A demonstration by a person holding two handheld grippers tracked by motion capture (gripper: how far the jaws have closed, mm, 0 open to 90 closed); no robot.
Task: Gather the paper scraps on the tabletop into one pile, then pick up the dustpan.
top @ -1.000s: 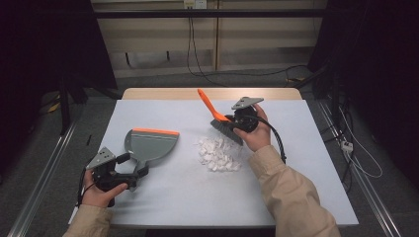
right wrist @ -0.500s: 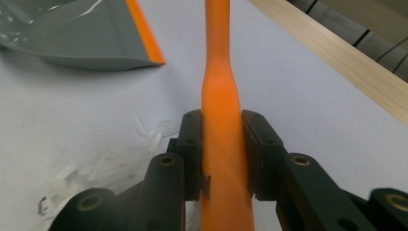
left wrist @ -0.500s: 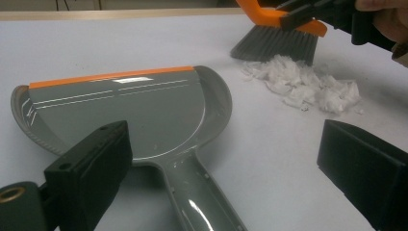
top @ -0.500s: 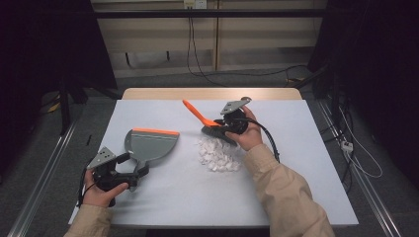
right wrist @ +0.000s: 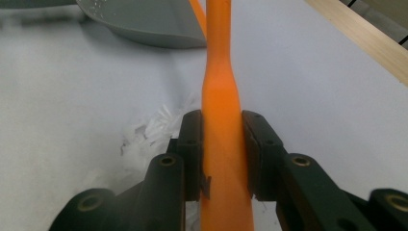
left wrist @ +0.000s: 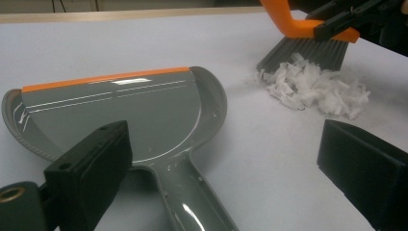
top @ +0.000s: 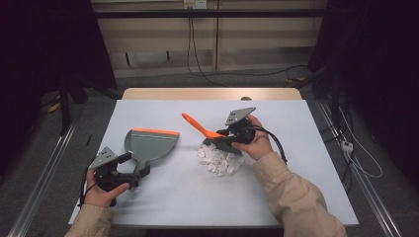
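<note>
White tabletop (top: 296, 163); right gripper (top: 228, 139) perhaps hides brush (top: 197, 126) bristles over scraps (top: 217, 159).

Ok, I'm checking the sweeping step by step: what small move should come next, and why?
Probably close the left gripper on the dustpan handle. Its fingers stand open on either side of the handle without pressing it, while the right gripper already clamps the orange brush, whose bristles rest at the white scraps. An unheld pan would likely slide when scraps are swept against it.
</note>
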